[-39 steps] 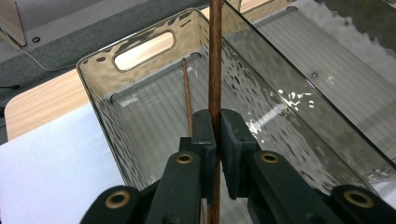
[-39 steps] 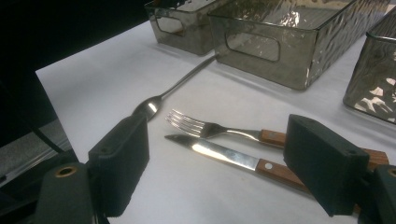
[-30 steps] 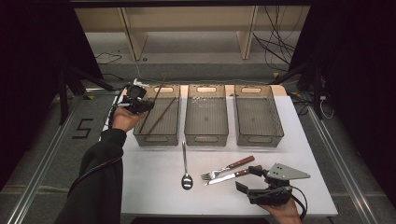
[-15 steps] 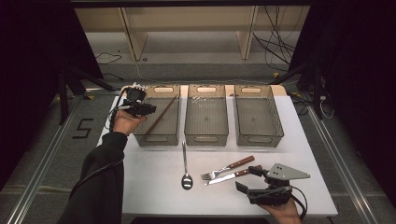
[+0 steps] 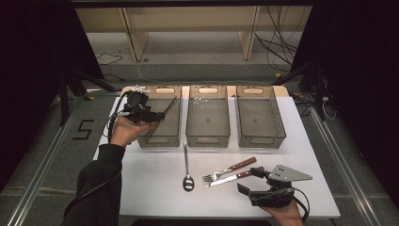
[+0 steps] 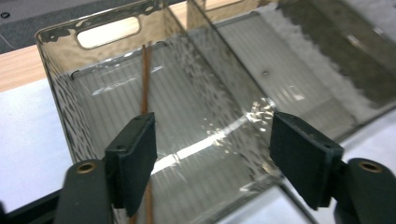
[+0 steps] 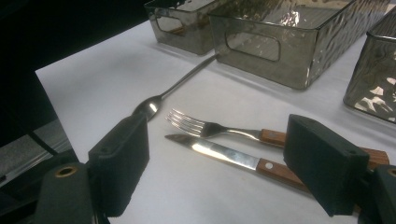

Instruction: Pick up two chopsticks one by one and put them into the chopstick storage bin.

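White tabletop, dark room around it, three smoky plastic bins in a row at your twelve o'clock. Your left gripper (image 5: 157, 114) hangs over the left bin (image 5: 178, 123), jaws spread wide with nothing between the pads. They have just been opening, and the chopstick (image 6: 145, 74) now lies loose in that bin, slanting along its floor toward the far handle cutout. So the brown stick is delivered and free.

Your right gripper (image 5: 249, 181) rests at five o'clock on the table (image 5: 141, 188), jaws apart and empty, aimed at the cutlery. From the right gripper view, the knife (image 7: 224, 156) sits between the pads' line of sight, the fork (image 7: 210, 127) just beyond it and nearly parallel, the spoon (image 7: 161, 100) out at eleven o'clock with its handle running toward the middle bin (image 5: 208, 117).

Watch the risk here: knife and fork lie close together, their wooden handles almost side by side. Close carelessly and you could pinch both, or nudge one so it skates across the smooth sheet. Flat blades are also hard to lift off a table, and a shallow grip may slip.

Compared with a second ago, your left hand has drawn back from the bin toward its near left corner, and its jaws have gone from pressed together to wide. The right gripper and all three pieces of cutlery sit where they were.
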Tool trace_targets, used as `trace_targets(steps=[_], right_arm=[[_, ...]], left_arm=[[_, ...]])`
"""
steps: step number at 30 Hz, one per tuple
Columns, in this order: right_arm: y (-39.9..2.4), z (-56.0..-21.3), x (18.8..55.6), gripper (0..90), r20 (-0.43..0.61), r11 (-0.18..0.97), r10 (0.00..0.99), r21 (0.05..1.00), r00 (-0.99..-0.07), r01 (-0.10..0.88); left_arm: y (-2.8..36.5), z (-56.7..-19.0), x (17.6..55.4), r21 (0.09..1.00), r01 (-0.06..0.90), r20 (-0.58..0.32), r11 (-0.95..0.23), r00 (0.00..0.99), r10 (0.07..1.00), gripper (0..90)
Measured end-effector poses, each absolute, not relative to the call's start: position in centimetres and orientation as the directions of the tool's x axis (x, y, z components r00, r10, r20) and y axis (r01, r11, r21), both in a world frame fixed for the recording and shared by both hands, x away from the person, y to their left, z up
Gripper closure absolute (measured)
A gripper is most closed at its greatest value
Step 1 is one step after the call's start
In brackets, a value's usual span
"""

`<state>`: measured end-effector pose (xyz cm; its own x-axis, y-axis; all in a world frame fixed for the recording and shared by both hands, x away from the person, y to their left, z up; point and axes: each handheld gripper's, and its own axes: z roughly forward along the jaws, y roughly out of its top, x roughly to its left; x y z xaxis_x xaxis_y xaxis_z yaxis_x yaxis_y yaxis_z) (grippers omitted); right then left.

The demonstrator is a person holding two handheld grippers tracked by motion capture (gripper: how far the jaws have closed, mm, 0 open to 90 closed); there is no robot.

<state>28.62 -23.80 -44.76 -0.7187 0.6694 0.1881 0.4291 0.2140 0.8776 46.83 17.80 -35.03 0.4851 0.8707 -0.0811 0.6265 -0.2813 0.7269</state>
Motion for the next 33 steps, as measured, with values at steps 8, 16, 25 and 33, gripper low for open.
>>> trace_targets(steps=[8,16,25,33], right_arm=[[-23.7,-44.8,28.7,23.0,0.189,0.215,0.672,0.875,-0.716,0.433],[-23.7,-44.9,28.7,23.0,0.187,0.219,0.670,0.875,-0.718,0.433],[-23.7,-44.8,28.6,23.0,0.186,0.218,0.672,0.875,-0.717,0.432],[-23.7,-44.8,28.6,23.1,0.182,0.219,0.672,0.877,-0.718,0.427]], left_arm=[[17.6,-35.1,43.2,0.761,0.599,-0.121,-0.250,0.509,0.852,26.5],[17.2,-36.1,41.5,0.752,0.616,-0.134,-0.235,0.492,0.860,23.6],[15.7,-37.3,40.4,0.721,0.641,-0.116,-0.264,0.488,0.865,23.1],[14.3,-38.8,39.7,0.672,0.688,-0.129,-0.272,0.471,0.872,20.5]])
